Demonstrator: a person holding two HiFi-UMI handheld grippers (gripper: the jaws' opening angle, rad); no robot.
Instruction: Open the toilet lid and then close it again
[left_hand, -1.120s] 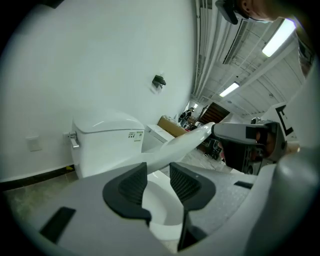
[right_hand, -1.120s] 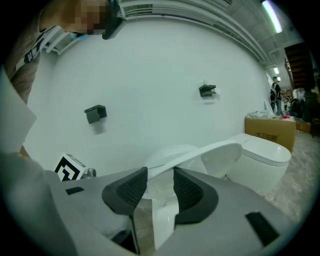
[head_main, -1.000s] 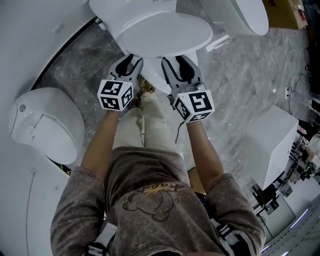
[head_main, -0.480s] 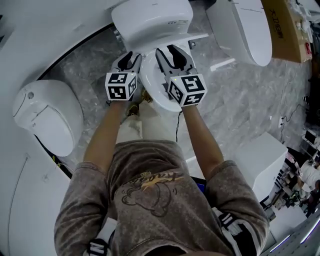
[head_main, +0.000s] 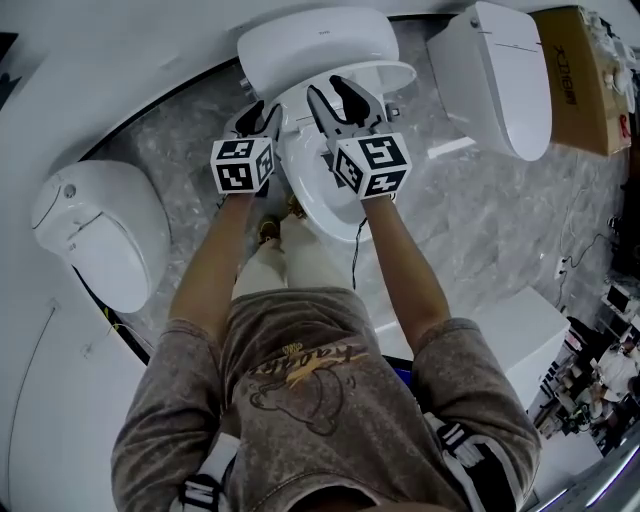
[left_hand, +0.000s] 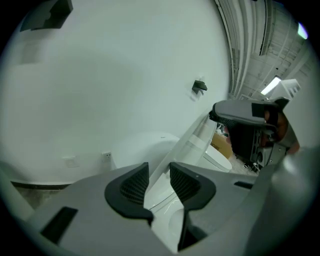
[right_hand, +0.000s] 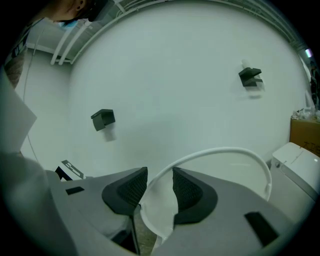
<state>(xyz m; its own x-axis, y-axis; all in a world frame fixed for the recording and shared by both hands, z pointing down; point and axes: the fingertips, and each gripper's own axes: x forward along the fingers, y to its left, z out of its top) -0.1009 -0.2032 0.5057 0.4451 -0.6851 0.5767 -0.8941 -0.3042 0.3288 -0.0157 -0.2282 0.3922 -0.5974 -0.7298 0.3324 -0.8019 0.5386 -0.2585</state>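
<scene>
The lid (head_main: 396, 72) of the middle toilet is part-raised and tilted above the seat (head_main: 322, 195), with both grippers at its front edge. Left gripper (head_main: 262, 118) has its jaws spread, the lid's edge running through the gap with no clear pinch; right gripper (head_main: 333, 95) is the same, jaws spread around the thin lid rim. Left toilet (head_main: 95, 235) and right toilet (head_main: 500, 75) stand apart on the floor, with a box (head_main: 575, 80) beside the right one.
</scene>
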